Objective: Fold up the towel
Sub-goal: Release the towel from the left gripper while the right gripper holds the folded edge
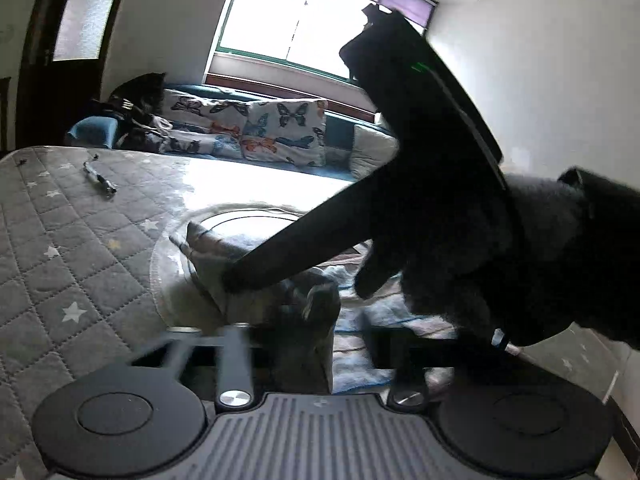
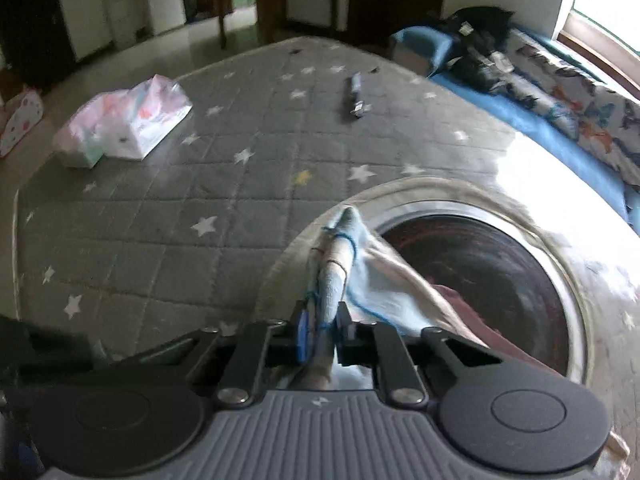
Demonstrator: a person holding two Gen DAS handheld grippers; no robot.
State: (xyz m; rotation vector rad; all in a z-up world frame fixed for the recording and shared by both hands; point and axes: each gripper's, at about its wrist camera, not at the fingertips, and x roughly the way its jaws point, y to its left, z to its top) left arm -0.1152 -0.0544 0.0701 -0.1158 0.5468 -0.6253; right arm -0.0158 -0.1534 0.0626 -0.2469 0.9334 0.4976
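Pale blue towel (image 2: pixel 372 276) with darker blue edge stitching. Grey quilted mattress (image 2: pixel 160 208) dotted with white stars, one yellow. White cushions (image 1: pixel 280 128) printed with blue and orange butterflies. Pink-and-white plastic bag (image 2: pixel 128 124).

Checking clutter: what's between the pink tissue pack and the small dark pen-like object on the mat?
Only bare grey star-quilted mat between the pink tissue pack and small dark pen-like object, in the right wrist view.

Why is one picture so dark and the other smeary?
Left wrist view: the bright window backlights the right gripper, leaving it a black silhouette, and glare whitens the table. Right wrist view: motion blur softens the towel; fisheye bends the edges.
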